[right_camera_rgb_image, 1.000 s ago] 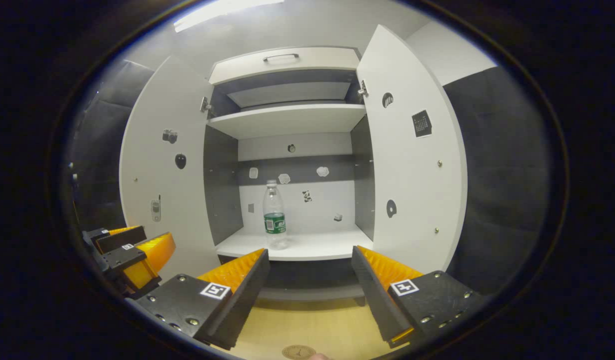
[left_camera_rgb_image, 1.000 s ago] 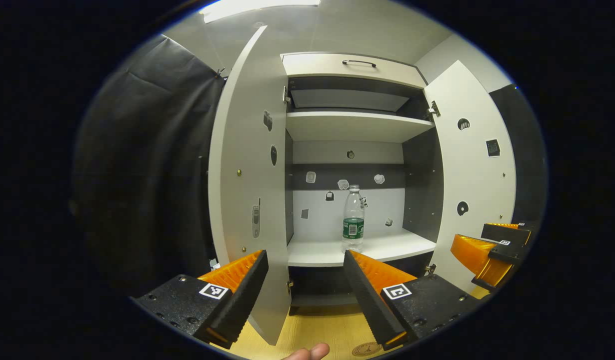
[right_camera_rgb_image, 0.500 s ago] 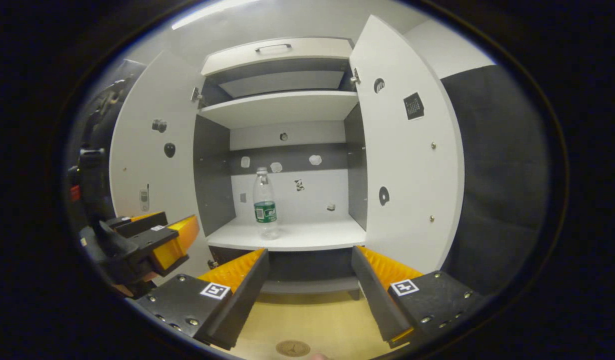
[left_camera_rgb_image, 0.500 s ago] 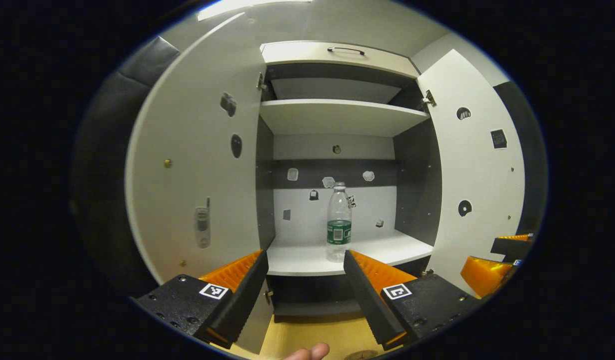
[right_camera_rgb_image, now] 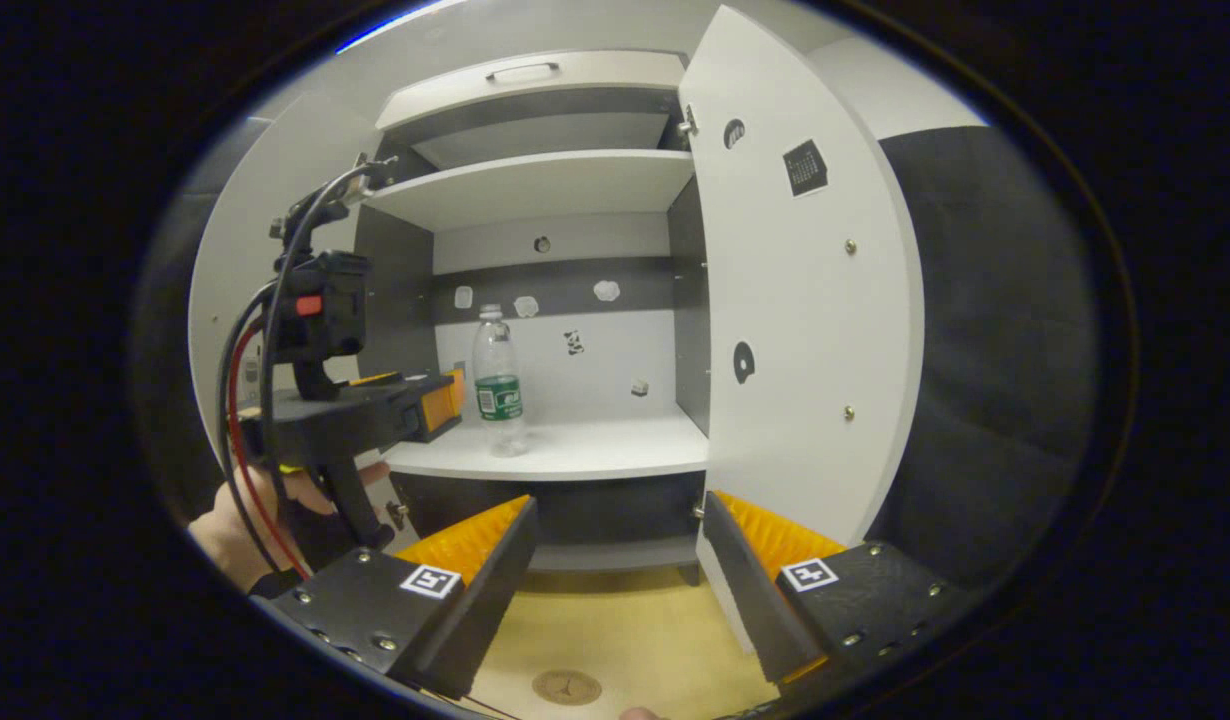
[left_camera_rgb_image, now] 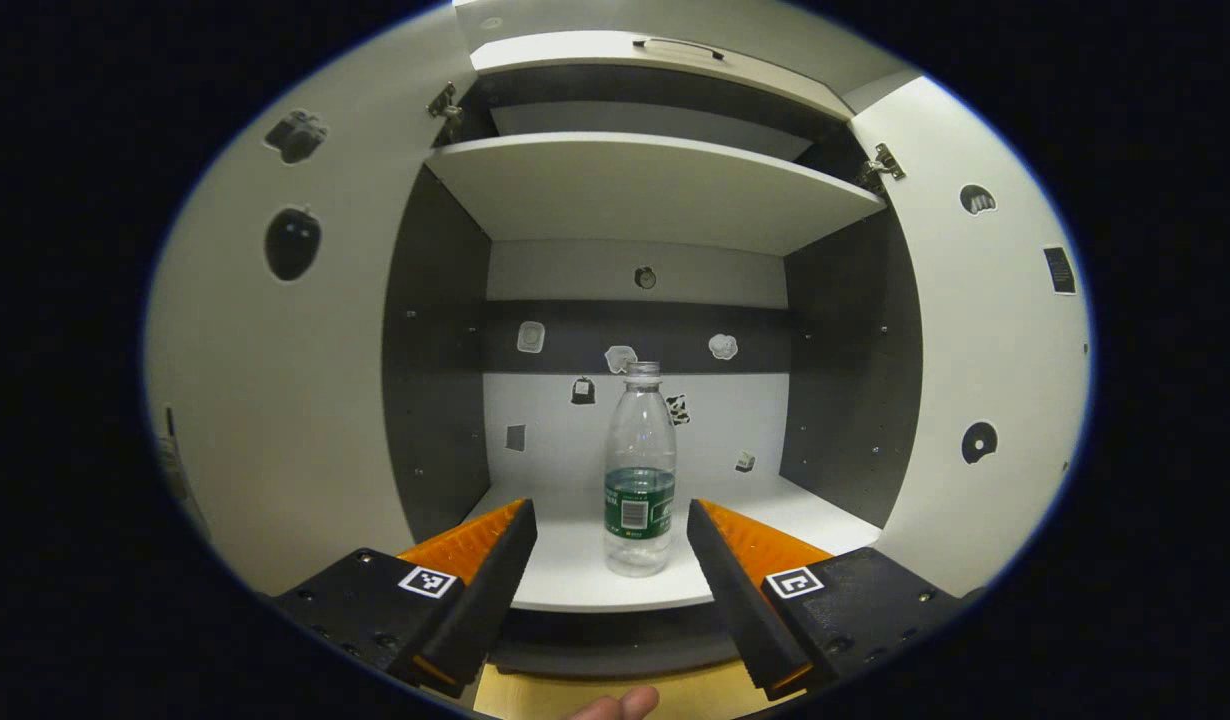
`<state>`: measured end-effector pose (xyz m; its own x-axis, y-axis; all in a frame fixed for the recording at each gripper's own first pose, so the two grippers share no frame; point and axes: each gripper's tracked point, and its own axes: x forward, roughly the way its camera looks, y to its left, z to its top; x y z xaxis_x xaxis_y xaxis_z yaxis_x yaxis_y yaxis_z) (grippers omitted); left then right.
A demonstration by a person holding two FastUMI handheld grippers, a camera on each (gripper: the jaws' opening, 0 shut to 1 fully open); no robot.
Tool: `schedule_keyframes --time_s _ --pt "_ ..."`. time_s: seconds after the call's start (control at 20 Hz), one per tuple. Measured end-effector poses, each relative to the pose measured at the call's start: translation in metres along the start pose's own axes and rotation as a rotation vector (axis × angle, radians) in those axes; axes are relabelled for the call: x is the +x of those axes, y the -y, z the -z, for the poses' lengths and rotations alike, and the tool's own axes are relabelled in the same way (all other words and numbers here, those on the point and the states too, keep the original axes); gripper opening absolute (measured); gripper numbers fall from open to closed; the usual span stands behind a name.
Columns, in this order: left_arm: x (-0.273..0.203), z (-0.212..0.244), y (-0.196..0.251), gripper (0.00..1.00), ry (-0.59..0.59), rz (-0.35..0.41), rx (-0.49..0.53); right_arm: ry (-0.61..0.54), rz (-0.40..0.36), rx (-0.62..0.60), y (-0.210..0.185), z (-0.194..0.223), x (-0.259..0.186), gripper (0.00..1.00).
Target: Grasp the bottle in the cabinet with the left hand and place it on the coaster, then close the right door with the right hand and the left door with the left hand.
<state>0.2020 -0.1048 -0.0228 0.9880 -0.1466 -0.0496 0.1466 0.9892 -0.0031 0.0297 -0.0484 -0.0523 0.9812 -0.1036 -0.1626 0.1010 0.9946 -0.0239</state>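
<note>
Jaws apart, clear green-labelled bottle (left_camera_rgb_image: pixel 639 470) upright

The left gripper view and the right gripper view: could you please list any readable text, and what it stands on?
None can be read.
Bottle: the green label's print and barcode are too small.
Coaster: round emblem, blurred.
Right door: calendar-like sticker, too small.
Left gripper and right gripper: square coded markers, no words.

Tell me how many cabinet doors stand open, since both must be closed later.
2. The left door is swung out on the left of the cabinet; the right door is swung out on its right. Both show in the left gripper view.
</note>
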Motion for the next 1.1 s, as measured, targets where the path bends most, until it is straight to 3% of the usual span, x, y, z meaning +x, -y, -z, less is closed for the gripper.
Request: schedule_keyframes --time_s 0.4,0.85,0.9,1.0,1.1 --pt "0.077 0.005 0.014 0.96 -0.015 0.01 0.009 -0.026 0.052 0.003 0.022 0.001 0.001 1.0" --pt "0.121 0.022 0.011 0.96 -0.059 -0.008 -0.03 -0.065 0.067 -0.065 0.028 0.014 -0.004 1.0" --pt "0.12 0.021 0.011 0.95 -0.059 -0.006 -0.03 -0.069 0.059 -0.06 0.026 0.016 -0.004 1.0" --pt "0.115 0.015 0.008 0.82 -0.049 -0.023 -0.055 -0.087 0.045 -0.03 0.025 0.022 -0.006 1.0" --pt "0.102 0.007 0.008 0.81 -0.033 -0.011 -0.076 -0.097 0.03 0.011 0.023 0.027 -0.008 1.0"
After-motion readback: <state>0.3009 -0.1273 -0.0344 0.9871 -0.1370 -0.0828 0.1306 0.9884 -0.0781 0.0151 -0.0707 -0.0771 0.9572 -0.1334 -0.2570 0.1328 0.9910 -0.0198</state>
